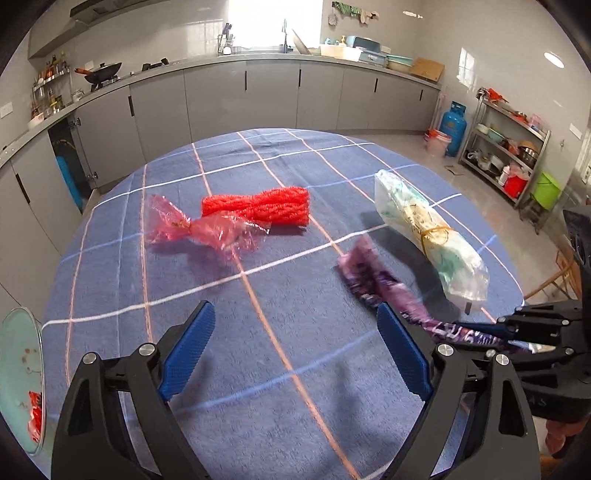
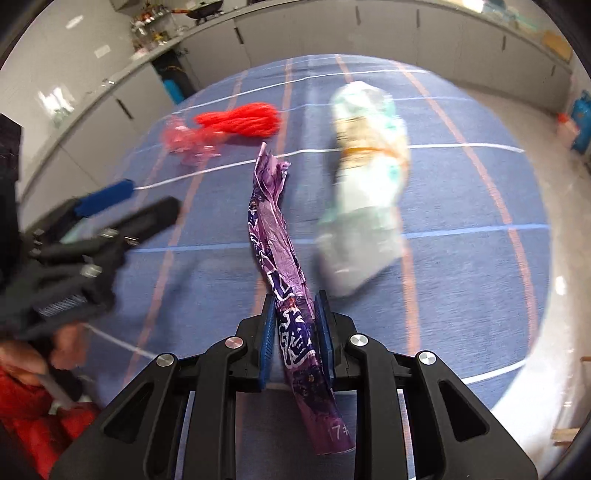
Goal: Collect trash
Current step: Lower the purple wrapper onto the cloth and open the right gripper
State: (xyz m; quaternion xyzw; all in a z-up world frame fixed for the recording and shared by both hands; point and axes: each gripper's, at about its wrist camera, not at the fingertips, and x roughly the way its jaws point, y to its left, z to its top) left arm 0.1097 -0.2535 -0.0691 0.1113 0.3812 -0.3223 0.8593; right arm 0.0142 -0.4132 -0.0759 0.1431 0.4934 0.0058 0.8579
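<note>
Right hand-held gripper [image 2: 295,332] clamped crumpled purple wrapper [image 2: 275,229], held above blue checked tabletop [image 2: 461,258]. Left hand-held gripper [image 1: 295,350] wide apart, empty. Wrapper long, twisted, white-printed.

Grey kitchen cabinets [image 1: 266,96], bright window [image 1: 273,22]

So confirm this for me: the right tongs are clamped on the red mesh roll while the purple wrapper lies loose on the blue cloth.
Not right. The right tongs are clamped on the purple wrapper, as the right wrist view shows. The red mesh roll is the one lying loose on the blue cloth, beside a pink plastic wrapper.
</note>
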